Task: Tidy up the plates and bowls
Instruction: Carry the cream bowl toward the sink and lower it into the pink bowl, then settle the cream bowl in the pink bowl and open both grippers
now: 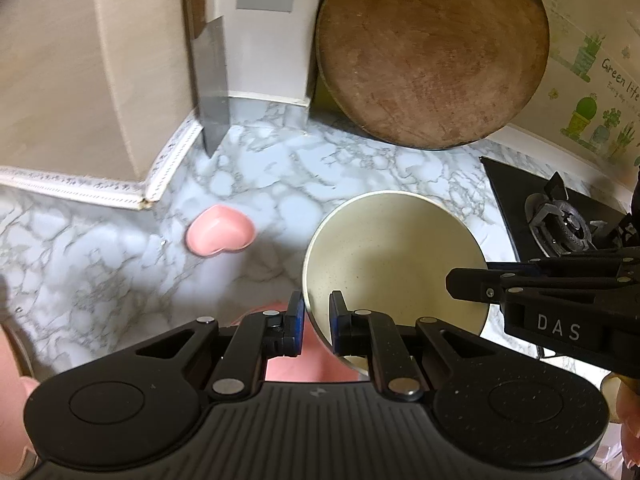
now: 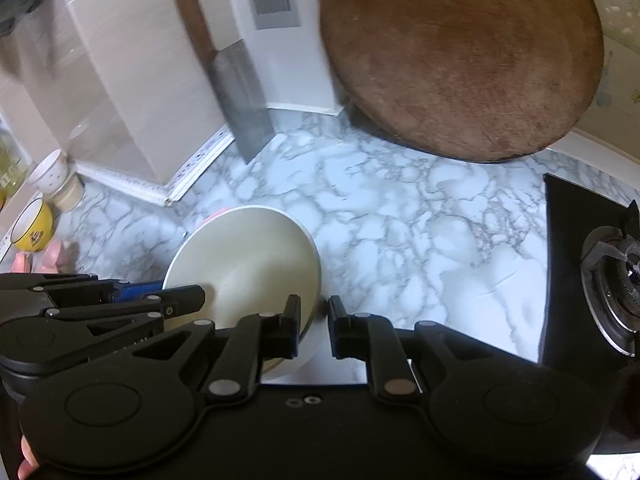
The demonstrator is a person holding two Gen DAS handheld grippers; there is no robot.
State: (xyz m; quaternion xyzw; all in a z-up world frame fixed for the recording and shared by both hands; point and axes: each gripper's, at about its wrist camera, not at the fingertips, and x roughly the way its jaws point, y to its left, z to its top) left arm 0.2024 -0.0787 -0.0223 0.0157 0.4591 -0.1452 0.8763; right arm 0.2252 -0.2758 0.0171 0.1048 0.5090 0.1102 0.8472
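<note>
The right gripper point(image 1: 468, 284) carries white letters "DAS" on its body, and the wall sticker point(image 1: 600, 92) with potted plants reads "Green life" above smaller blurred script.

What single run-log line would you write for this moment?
left gripper: shut on cream bowl rim | right gripper: shut on opposite rim | bowl: held above marble counter | pink heart dish: on counter

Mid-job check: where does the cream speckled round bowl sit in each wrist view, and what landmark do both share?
Left wrist view: the cream speckled round bowl is lower centre-right, its rim clamped by the left gripper.
Right wrist view: the bowl is lower centre-left, its rim in the right gripper.
Shared landmark: the round brown wooden cutting board leaning against the wall, upper right in both.
</note>
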